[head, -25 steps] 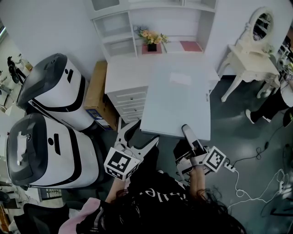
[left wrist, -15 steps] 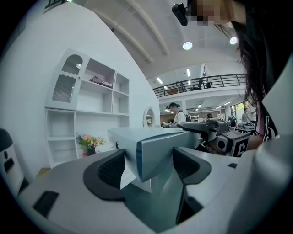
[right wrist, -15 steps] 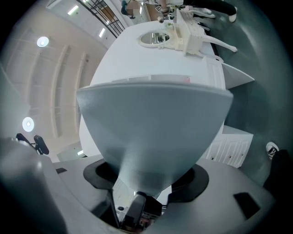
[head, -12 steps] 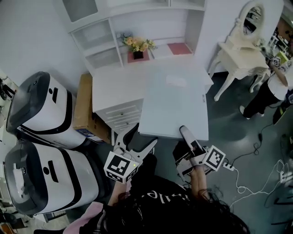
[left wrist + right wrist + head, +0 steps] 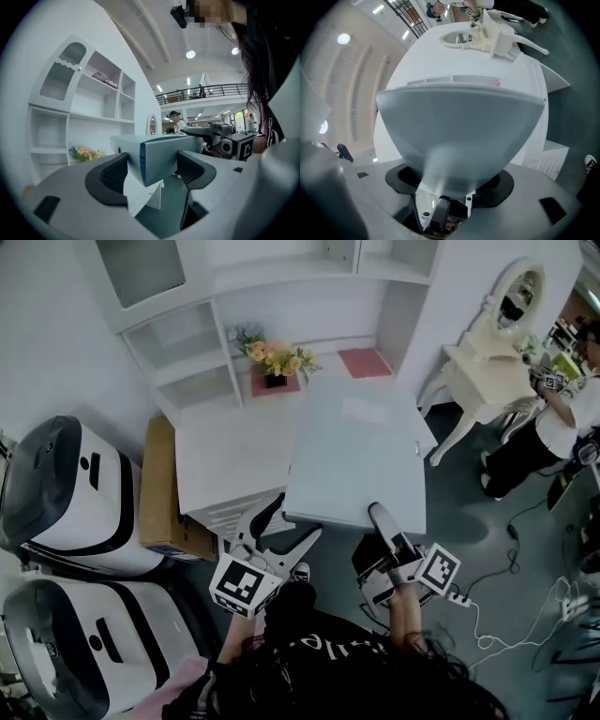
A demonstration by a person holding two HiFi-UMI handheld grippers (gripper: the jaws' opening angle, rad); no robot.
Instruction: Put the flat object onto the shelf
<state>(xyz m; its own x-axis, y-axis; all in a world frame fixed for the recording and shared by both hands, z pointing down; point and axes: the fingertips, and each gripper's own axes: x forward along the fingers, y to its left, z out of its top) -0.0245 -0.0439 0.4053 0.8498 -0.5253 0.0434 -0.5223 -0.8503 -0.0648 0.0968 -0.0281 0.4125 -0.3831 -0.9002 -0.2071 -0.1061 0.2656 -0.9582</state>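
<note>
I carry a large flat pale blue-grey panel (image 5: 356, 451) level in front of me, held by both grippers at its near edge. My left gripper (image 5: 281, 526) is shut on the near left corner; in the left gripper view the panel's edge (image 5: 161, 154) fills the space between the dark pads (image 5: 112, 173). My right gripper (image 5: 384, 521) is shut on the near right part, one jaw lying on top; the panel (image 5: 459, 126) fills the right gripper view. The white shelf unit (image 5: 281, 296) stands ahead, its upright bays (image 5: 93, 112) at the left of the left gripper view.
A flower pot (image 5: 275, 357) and a pink mat (image 5: 364, 362) sit at the back of the white desk (image 5: 225, 446) under the shelves. Two white-and-black machines (image 5: 66, 493) and a cardboard box (image 5: 164, 493) stand left. A dressing table (image 5: 497, 324) and a person (image 5: 562, 418) are right.
The shelf unit and desk have slid down and left in the head view, now closer. Both grippers keep the same hold on the panel.
</note>
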